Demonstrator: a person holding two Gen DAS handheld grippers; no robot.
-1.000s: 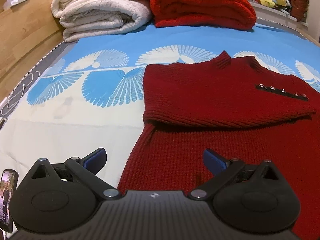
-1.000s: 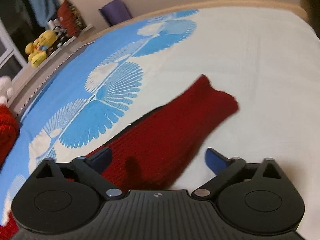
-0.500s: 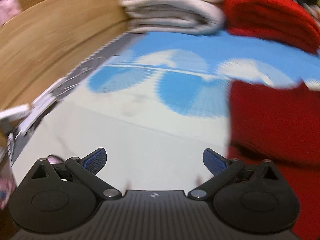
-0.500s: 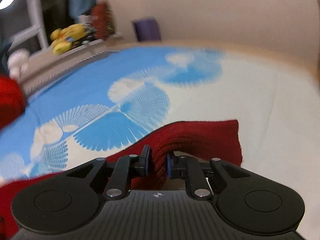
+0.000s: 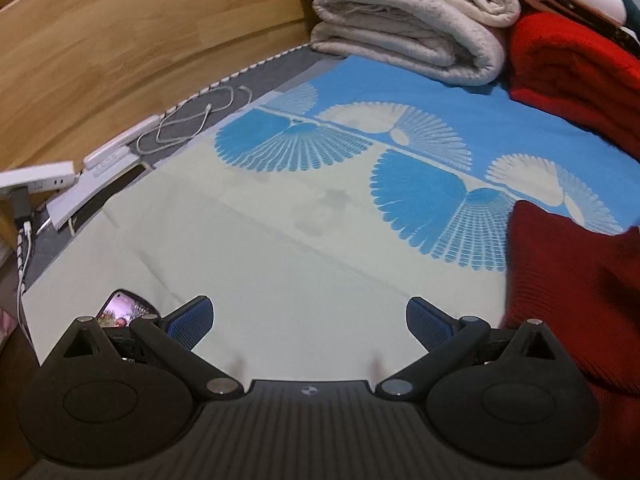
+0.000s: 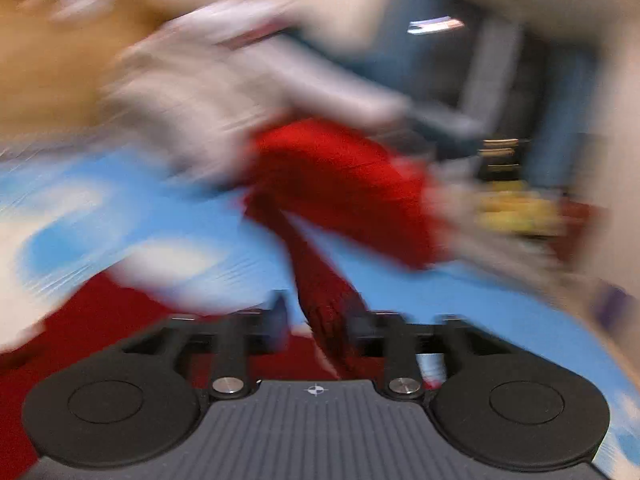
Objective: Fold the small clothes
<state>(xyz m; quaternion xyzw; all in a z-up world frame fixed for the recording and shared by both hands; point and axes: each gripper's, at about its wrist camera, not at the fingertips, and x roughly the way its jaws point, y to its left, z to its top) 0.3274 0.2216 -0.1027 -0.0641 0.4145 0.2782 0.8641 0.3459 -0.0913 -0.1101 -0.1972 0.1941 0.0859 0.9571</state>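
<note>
Right wrist view: right tool (image 6: 316, 326) clenched on red sweater (image 6: 324, 300) sleeve, fold unfinished. Left tool (image 5: 310, 320) released; sweater body at 3 o'clock on bed (image 5: 280, 264).

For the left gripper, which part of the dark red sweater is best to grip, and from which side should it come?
Probably the sweater's near left edge. It lies flat on the bedsheet just right of the open left gripper, with bare sheet beside it. Coming in low from the left would let one finger slide under the thick knit hem. The right gripper seems already shut on a sleeve, though that view is blurred.
</note>
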